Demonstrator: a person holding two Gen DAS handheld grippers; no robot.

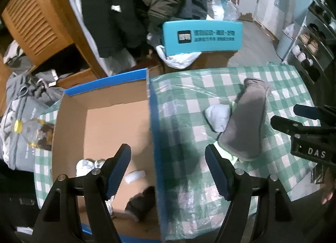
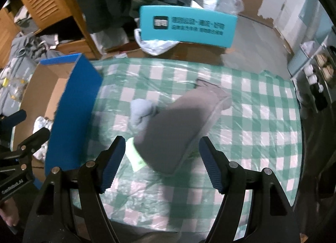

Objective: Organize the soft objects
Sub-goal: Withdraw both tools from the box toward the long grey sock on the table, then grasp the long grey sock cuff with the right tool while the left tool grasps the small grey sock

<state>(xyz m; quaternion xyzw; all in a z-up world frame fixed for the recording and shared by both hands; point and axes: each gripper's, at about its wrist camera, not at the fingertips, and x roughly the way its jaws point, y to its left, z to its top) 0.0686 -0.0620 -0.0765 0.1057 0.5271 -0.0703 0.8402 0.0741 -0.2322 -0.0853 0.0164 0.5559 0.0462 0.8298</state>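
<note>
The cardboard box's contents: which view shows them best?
Left wrist view: it looks down into the cardboard box, showing white socks and a dark item. Right wrist view shows only its blue wall and a sliver inside.

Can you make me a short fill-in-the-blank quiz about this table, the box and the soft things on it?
1. The tablecloth has a green and white ____ pattern.
2. The cardboard box has ____ outer walls.
3. The grey sock lies on the table, ____ the box.
4. Both the left tongs and the right tongs are ____ and hold nothing.

Missing words: checked; blue; outside; open
</note>
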